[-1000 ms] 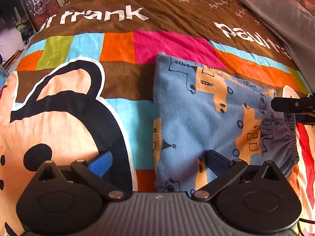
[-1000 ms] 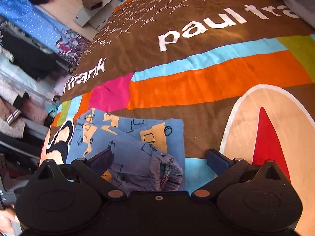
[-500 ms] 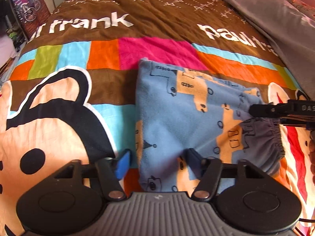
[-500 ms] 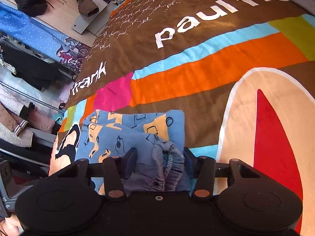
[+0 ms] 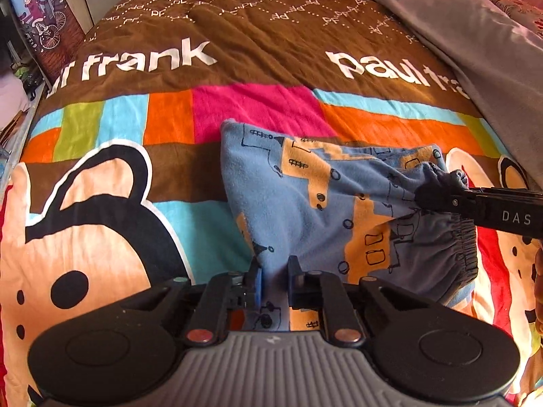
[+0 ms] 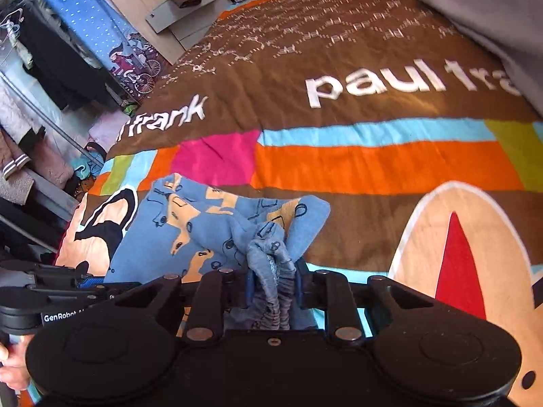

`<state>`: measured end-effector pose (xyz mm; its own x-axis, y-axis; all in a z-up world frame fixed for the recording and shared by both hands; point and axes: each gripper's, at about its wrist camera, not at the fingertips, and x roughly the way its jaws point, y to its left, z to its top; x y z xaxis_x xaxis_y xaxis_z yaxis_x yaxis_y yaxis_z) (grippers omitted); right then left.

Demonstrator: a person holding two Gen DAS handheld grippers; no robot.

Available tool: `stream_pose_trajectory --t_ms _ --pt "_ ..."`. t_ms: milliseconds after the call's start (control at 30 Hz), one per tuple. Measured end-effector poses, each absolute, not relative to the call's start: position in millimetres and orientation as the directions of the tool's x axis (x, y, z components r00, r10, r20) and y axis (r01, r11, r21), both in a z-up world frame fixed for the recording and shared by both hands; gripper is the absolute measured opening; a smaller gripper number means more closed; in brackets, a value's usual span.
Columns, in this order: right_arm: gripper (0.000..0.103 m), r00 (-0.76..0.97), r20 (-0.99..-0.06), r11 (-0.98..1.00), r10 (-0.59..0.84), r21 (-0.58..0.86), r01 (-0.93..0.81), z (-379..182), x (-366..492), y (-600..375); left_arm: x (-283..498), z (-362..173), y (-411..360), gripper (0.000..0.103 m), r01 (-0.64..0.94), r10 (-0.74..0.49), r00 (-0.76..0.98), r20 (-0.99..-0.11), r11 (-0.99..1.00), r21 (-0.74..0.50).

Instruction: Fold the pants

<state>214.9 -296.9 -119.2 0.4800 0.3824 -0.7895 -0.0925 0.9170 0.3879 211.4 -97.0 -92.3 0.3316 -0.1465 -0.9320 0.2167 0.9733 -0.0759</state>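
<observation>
The pants (image 5: pixel 305 203) are small blue fleece ones with orange and black prints, folded on the bedspread. They also show in the right wrist view (image 6: pixel 203 230). My left gripper (image 5: pixel 274 281) is shut on their near edge. My right gripper (image 6: pixel 273 286) is shut on the bunched grey elastic waistband (image 6: pixel 275 298) and lifts it a little. In the left wrist view the right gripper (image 5: pixel 437 196) comes in from the right, clamped on the waistband end. In the right wrist view the left gripper (image 6: pixel 85 285) sits at the lower left.
A colourful "paul frank" bedspread (image 5: pixel 237 108) covers the bed. A grey blanket (image 5: pixel 475 34) lies along the right side. Hanging clothes and clutter (image 6: pixel 40 101) line the bed's left edge, with floor items beyond.
Both grippers have gone from open to shut on the pants. The right one has gathered the waistband and raised it; the left one pinched the near edge.
</observation>
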Motion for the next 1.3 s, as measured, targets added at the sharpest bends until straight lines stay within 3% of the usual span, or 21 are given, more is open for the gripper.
stream_pose_trajectory --t_ms 367,800,1167,1300 --pt "0.022 0.578 -0.732 0.930 0.361 0.330 -0.163 -76 250 -297 246 -60 -107 0.014 0.228 -0.166 0.435 -0.885 0.971 -0.070" --pt "0.023 0.458 -0.807 0.918 0.373 0.391 -0.058 -138 307 -312 282 -113 -97 0.015 0.180 -0.178 0.362 -0.915 0.976 -0.119" --pt "0.025 0.459 -0.815 0.928 0.354 0.365 -0.069 -135 304 -307 282 -112 -97 0.017 0.180 -0.178 0.348 -0.920 0.976 -0.121" --pt "0.035 0.462 -0.819 0.935 0.341 0.346 -0.078 -133 302 -305 279 -110 -99 0.024 0.184 -0.153 0.349 -0.924 0.979 -0.093"
